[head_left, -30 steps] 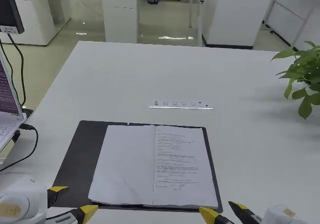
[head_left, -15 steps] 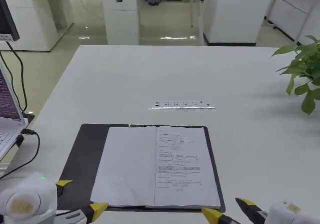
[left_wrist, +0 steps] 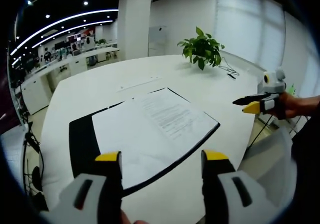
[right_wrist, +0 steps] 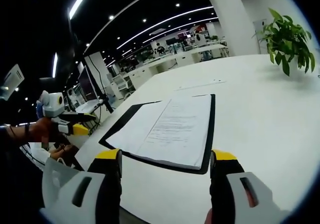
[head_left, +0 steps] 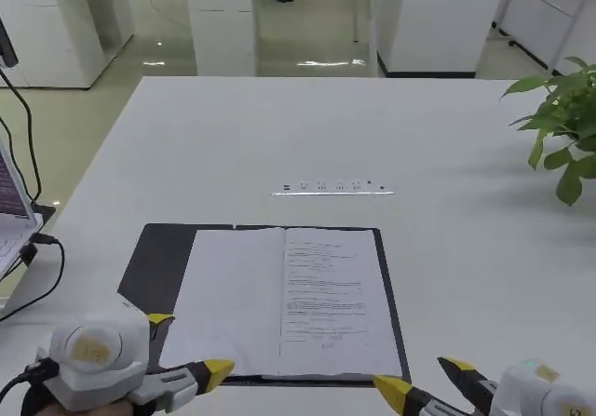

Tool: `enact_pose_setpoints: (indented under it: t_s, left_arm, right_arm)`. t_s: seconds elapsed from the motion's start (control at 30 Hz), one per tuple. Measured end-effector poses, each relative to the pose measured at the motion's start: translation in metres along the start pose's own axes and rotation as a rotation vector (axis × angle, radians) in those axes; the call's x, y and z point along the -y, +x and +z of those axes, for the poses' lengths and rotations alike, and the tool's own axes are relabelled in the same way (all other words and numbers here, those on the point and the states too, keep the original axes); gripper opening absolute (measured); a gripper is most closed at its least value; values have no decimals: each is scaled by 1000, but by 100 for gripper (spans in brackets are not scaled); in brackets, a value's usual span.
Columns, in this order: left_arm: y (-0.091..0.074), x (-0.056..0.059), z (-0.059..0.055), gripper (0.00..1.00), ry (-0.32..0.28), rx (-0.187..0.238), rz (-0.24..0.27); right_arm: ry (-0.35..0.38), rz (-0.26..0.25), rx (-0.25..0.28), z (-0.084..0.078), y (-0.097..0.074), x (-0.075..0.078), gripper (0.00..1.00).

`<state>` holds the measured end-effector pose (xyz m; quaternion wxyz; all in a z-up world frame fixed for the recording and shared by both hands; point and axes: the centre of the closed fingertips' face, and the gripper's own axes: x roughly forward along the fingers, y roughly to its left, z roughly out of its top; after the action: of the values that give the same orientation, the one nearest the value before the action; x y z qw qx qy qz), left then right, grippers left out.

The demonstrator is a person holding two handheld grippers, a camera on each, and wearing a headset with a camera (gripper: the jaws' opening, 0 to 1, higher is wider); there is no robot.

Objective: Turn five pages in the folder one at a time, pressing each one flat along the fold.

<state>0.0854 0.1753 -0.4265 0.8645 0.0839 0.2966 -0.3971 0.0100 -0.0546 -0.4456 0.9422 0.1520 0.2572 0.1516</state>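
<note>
Head view: folder (head_left: 154, 267) lies open at near-centre of table (head_left: 279, 127). Left gripper (head_left: 189, 345) & right gripper (head_left: 416, 376) sit just near of it, jaws apart, empty. Risk: pinching two sheets w/ the printed page (head_left: 321, 290), or creasing its corner.

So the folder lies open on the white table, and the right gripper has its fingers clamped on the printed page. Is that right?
No: the folder does lie open on the white table, but the right gripper is open, its fingers apart and short of the printed page, as the right gripper view shows.
</note>
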Motion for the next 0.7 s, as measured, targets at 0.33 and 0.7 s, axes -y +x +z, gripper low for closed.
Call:
enact_pose_setpoints:
  t_s: [0.33, 0.7]
  left_arm:
    - [40, 24, 7, 61, 11, -17, -72]
    - [78, 56, 12, 60, 48, -44, -153]
  right_arm:
    - [57, 11, 0, -6, -8, 5, 69]
    - [81, 0, -3, -7, -12, 12, 69]
